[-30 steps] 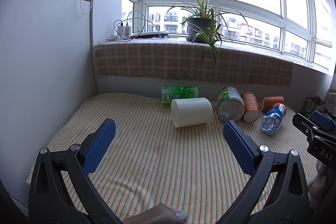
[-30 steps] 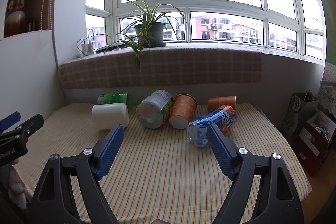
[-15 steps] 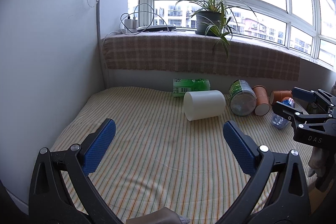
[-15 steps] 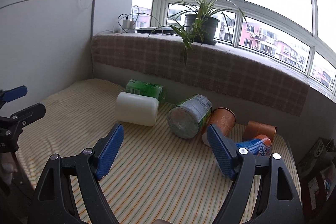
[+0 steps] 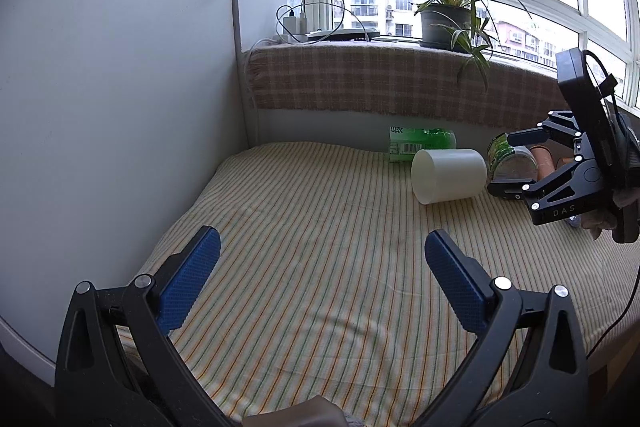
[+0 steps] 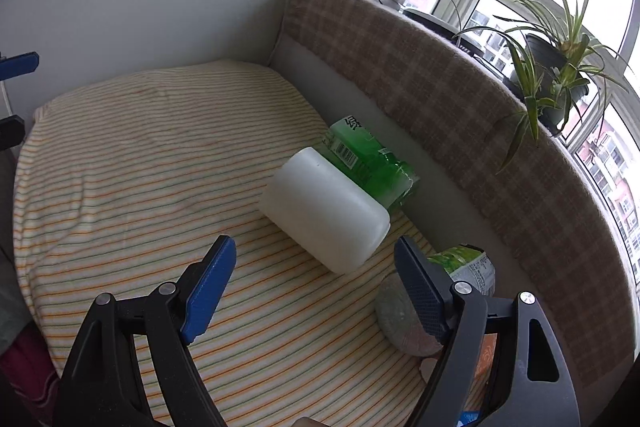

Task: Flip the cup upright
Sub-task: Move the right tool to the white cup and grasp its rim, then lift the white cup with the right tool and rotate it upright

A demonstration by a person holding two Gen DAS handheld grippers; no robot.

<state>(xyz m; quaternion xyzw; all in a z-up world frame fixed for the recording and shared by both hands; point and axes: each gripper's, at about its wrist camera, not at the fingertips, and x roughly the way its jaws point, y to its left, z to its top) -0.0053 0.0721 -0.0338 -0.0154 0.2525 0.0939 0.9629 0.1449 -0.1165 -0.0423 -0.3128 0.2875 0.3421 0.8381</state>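
Presently, the white cup (image 6: 325,211) is found lying on its side on the striped cloth (image 6: 140,163), toward the far edge near the wall. It is also recorded in the left wrist view (image 5: 448,175), where one round end faces left; whether that end is the mouth or the base cannot be told. A green bottle (image 6: 370,159), also on its side, is pressed against the cup's far flank, between the cup and the wall. A green-labelled container (image 6: 440,291) lies just beside the cup's nearer end, partly hidden by a finger of the right gripper.

The right gripper (image 6: 316,281) is held just short of the cup, its blue-padded fingers spread wide and nothing held between them; the cup is seen in line with the gap but is not touched. In the left wrist view the same gripper (image 5: 516,163) is seen from the side, its black fingers parted and pointed at the cup's right end.

The left gripper (image 5: 320,287) is held well apart from the cup over bare cloth, fingers spread, nothing held.

A checked cover (image 5: 380,83) is draped over the window ledge above, on which a potted plant (image 5: 448,15) and chargers (image 5: 294,25) with cables are set.
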